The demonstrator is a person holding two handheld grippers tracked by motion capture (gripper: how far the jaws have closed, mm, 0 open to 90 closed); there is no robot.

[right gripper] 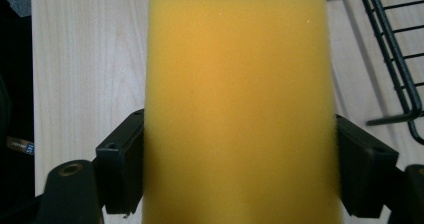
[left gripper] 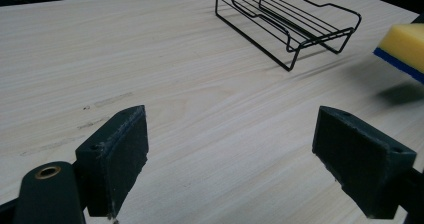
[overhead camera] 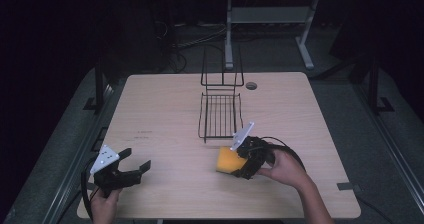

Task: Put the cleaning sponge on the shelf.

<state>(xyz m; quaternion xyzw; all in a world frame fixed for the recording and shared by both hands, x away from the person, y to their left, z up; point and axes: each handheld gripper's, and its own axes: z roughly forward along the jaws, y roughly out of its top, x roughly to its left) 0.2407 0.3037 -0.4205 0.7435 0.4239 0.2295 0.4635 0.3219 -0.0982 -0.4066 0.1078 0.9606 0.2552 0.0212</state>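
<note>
Wooden table (overhead camera: 165,109) — wire rack (overhead camera: 220,115), sponge (overhead camera: 228,161)

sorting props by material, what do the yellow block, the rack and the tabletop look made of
Sponge: soft foam, matte, finely pored; blue layer beneath, likely a scrub pad.
Rack: thin bent wire, probably metal, glossy black coating.
Table: pale wood grain, possibly laminate.

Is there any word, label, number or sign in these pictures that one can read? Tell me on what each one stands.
None can be read.
Small dark marks on the table, left of the wire rack: too small and blurred to read.
A small label at the left edge of the right gripper view: too blurred to read.
The yellow sponge, held in the right gripper, bears no text.
</note>
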